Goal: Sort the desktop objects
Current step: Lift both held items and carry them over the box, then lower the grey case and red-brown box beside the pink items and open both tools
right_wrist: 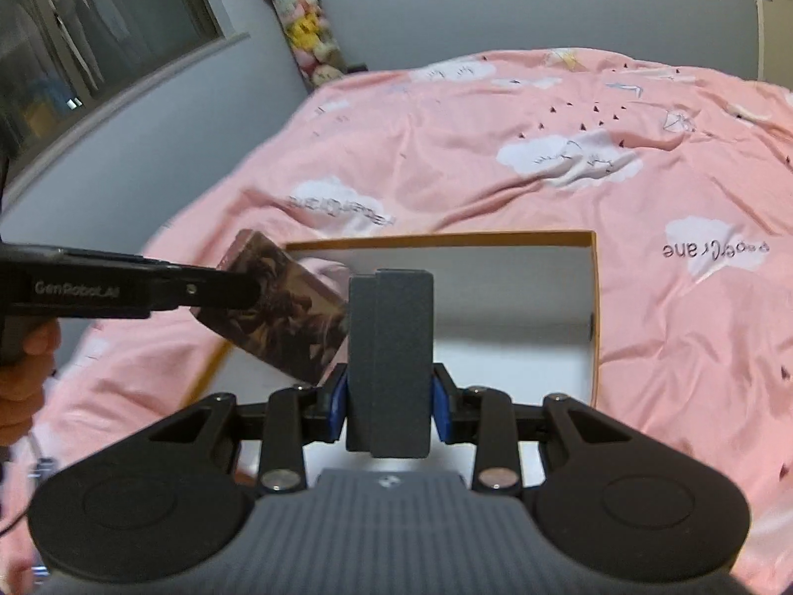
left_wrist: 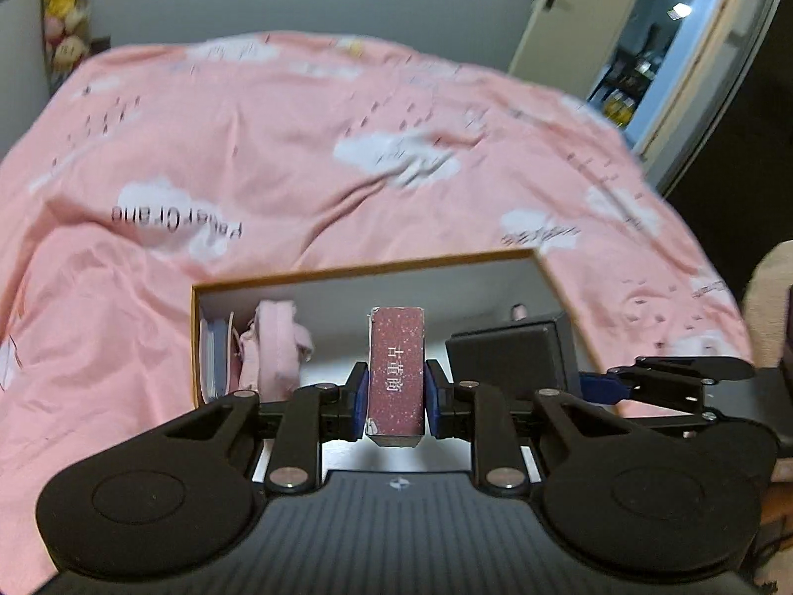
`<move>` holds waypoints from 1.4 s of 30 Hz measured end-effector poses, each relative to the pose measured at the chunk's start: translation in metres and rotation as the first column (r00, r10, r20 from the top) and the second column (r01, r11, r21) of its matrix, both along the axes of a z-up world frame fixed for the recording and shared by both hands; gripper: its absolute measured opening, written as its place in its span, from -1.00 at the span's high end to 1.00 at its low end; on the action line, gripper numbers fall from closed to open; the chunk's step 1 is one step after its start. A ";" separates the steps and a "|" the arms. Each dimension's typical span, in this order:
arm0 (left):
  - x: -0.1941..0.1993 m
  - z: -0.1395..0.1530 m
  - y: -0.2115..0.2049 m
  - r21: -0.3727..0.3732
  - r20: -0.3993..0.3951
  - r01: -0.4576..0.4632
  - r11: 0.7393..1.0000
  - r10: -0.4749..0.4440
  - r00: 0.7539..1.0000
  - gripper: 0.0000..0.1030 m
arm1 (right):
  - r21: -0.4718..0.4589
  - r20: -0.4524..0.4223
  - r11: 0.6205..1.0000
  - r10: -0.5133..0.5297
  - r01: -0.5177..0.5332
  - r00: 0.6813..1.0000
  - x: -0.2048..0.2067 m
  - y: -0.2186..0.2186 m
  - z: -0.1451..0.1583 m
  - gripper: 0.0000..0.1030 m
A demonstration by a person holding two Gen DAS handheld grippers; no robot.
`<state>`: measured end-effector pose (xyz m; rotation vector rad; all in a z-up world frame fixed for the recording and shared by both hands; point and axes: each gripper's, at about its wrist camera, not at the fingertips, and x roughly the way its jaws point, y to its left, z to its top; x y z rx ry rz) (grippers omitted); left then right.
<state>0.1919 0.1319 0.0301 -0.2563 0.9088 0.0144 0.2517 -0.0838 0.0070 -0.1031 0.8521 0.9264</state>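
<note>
Both hands are loaded here: the left hand-held gripper [left_wrist: 395, 399] is clamped on a slim maroon box [left_wrist: 396, 377] with its blue pads [left_wrist: 361, 399] pressing the narrow sides, and the right hand-held gripper [right_wrist: 390, 404] is clamped on a dark grey box [right_wrist: 390, 362], standing upright between its jaws. Straight ahead of both, and below them, the open cardboard box [right_wrist: 594, 297] sits on the pink bed cover [right_wrist: 495, 173]. Past the left fingertips, pink cloth items [left_wrist: 277, 342] crowd the box's left end, so the bare floor ahead of the maroon box looks the better landing spot. The two loads hang close together, the maroon box just left of the grey one, so I'd lower one at a time. Keep each box upright, bring it down inside the rim, and let go only once its bottom rests on the floor of the box.
</note>
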 end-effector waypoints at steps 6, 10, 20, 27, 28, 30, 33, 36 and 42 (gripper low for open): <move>0.028 -0.032 0.007 0.030 -0.057 -0.032 0.999 0.034 0.998 0.50 | -0.057 -0.050 0.998 -0.004 0.002 0.999 0.026 0.035 -0.029 0.31; 0.038 -0.045 0.007 0.071 -0.075 -0.045 0.996 0.050 0.996 0.50 | -0.084 -0.086 0.996 -0.016 0.009 0.996 0.041 0.055 -0.047 0.31; 0.055 -0.059 0.008 0.132 -0.121 -0.075 0.988 0.091 0.988 0.50 | -0.113 -0.179 0.994 -0.014 -0.006 0.984 0.068 0.085 -0.075 0.31; 0.058 -0.066 0.008 0.146 -0.120 -0.081 0.986 0.098 0.988 0.49 | -0.117 -0.188 0.993 -0.003 -0.020 0.982 0.074 0.093 -0.085 0.30; 0.058 -0.066 0.008 0.144 -0.116 -0.086 0.986 0.103 0.988 0.49 | -0.113 -0.195 0.993 -0.004 -0.019 0.981 0.075 0.094 -0.086 0.30; 0.058 -0.067 0.008 0.130 -0.108 -0.086 0.988 0.100 0.989 0.47 | -0.108 -0.198 0.994 -0.002 -0.020 0.980 0.077 0.095 -0.087 0.30; 0.057 -0.066 0.010 0.101 -0.104 -0.077 0.992 0.087 0.991 0.47 | -0.103 -0.191 0.994 0.014 -0.034 0.982 0.076 0.098 -0.087 0.24; 0.056 -0.064 0.012 0.093 -0.092 -0.083 0.992 0.092 0.992 0.43 | -0.099 -0.210 0.994 0.026 -0.048 0.977 0.077 0.101 -0.090 0.20; 0.046 -0.051 0.015 0.060 -0.037 -0.071 0.996 0.073 0.997 0.36 | -0.092 -0.201 0.990 0.083 -0.104 0.976 0.072 0.105 -0.089 0.03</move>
